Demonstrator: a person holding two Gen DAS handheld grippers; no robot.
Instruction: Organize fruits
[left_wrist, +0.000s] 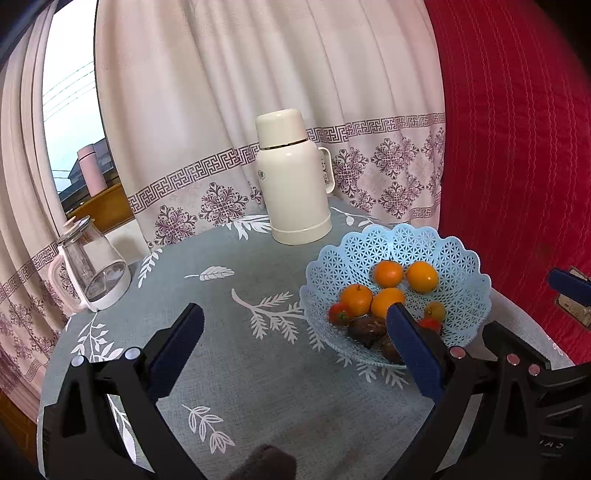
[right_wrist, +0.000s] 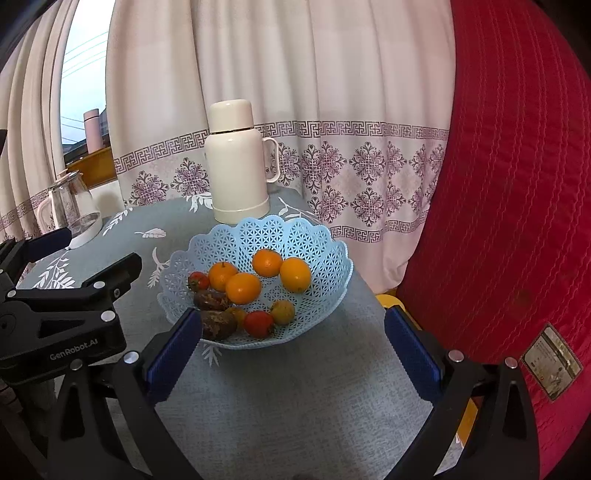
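A light blue lattice basket (left_wrist: 461, 254) (right_wrist: 325, 254) stands on the grey leaf-print tablecloth. It holds several oranges (left_wrist: 388, 273) (right_wrist: 243, 288), small red fruits (left_wrist: 338, 313) (right_wrist: 258, 324), a yellowish fruit (right_wrist: 282, 312) and brown fruits (left_wrist: 364, 328) (right_wrist: 218, 325). Left of the basket my left gripper (left_wrist: 295, 310) hovers open and empty, its right pad overlapping the basket's near side. My right gripper (right_wrist: 291, 315) is open and empty just in front of the basket. Its blue pad (left_wrist: 569, 284) shows at the right edge of the left wrist view.
A cream thermos flask (left_wrist: 295, 177) (right_wrist: 236, 162) stands behind the basket. A glass jug (left_wrist: 92, 266) (right_wrist: 74, 206) sits at the table's far left. Patterned curtains hang behind, and a red quilted cover (left_wrist: 517, 147) (right_wrist: 498, 184) rises beside the table's right edge.
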